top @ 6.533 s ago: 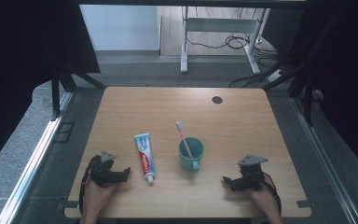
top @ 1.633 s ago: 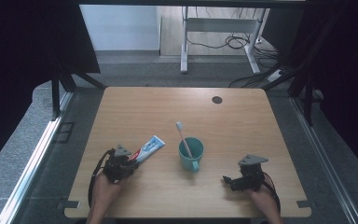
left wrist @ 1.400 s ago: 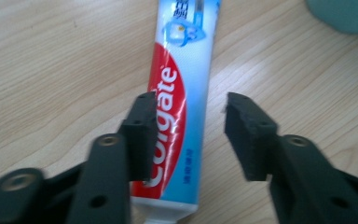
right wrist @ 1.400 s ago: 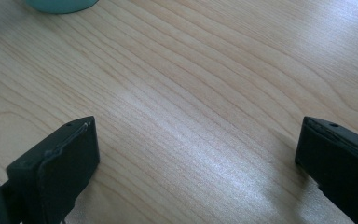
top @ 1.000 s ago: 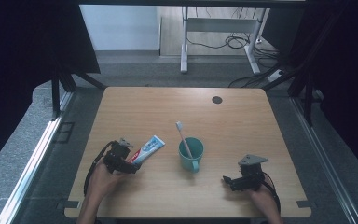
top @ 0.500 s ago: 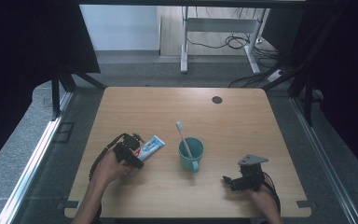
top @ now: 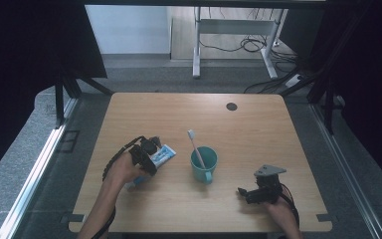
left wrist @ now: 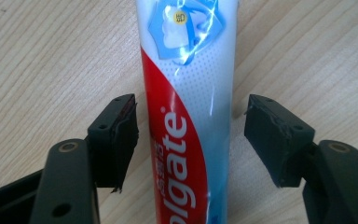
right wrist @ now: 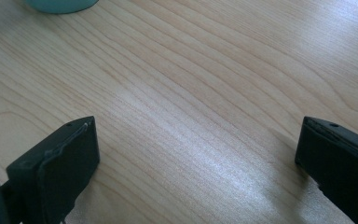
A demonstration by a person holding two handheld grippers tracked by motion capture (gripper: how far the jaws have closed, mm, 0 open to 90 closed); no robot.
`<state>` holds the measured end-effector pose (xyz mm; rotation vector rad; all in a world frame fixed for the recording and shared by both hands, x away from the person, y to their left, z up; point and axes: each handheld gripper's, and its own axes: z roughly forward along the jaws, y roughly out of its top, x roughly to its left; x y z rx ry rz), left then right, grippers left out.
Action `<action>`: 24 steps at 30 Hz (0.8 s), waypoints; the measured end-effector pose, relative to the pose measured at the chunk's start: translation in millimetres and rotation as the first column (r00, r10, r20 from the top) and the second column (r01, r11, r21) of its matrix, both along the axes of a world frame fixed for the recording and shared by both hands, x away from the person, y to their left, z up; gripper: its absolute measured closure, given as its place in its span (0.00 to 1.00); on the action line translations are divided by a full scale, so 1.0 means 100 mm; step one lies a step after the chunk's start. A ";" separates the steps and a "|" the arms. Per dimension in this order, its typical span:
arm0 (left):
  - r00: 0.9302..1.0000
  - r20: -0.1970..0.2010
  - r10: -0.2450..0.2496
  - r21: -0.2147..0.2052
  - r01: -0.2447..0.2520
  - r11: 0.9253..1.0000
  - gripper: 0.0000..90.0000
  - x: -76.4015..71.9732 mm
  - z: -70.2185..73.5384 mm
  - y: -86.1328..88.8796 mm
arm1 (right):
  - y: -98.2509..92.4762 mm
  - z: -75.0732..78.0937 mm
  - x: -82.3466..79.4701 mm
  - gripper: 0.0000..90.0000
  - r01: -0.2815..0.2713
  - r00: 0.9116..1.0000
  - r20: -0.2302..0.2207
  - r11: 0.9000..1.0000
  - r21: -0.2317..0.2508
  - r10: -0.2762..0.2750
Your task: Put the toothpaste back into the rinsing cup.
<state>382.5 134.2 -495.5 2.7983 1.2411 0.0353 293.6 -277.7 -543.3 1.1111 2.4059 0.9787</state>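
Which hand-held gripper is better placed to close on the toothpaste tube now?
The left hand-held gripper. Its open jaws stand on either side of the toothpaste tube, with a gap at each side. The right hand-held gripper rests open near the table's front edge, beyond the cup.

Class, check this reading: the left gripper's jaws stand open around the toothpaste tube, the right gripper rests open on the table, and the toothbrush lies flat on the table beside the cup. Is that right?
One detail is wrong. The toothbrush does not lie flat on the table; it stands in the teal cup, as the high view shows. The left gripper is open around the toothpaste tube, and the right gripper rests open.
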 end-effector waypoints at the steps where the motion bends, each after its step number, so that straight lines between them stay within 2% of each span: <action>1: 1.000 -0.002 0.003 0.002 -0.003 1.000 0.39 0.01 -0.01 -0.01 | 0.00 0.00 0.00 0.00 0.000 1.000 0.000 1.000 0.000 0.000; 5: 1.000 -0.016 -0.007 0.009 0.007 1.000 0.43 0.05 -0.03 -0.04 | 0.00 0.00 0.00 0.00 0.000 1.000 0.000 1.000 0.000 0.000; 12: 0.999 -0.031 0.017 0.013 -0.017 1.000 0.51 0.12 -0.05 -0.07 | 0.00 0.00 0.00 0.00 0.000 1.000 0.000 1.000 0.000 0.000; 16: 0.999 -0.048 0.022 0.010 -0.022 1.000 0.53 0.15 -0.06 -0.06 | 0.00 0.00 0.00 0.00 0.000 1.000 0.000 1.000 0.000 0.000; 24: 0.998 -0.058 0.032 0.002 -0.032 1.000 0.57 0.15 -0.06 -0.05 | 0.00 0.00 0.00 0.00 0.000 1.000 0.000 1.000 0.000 0.000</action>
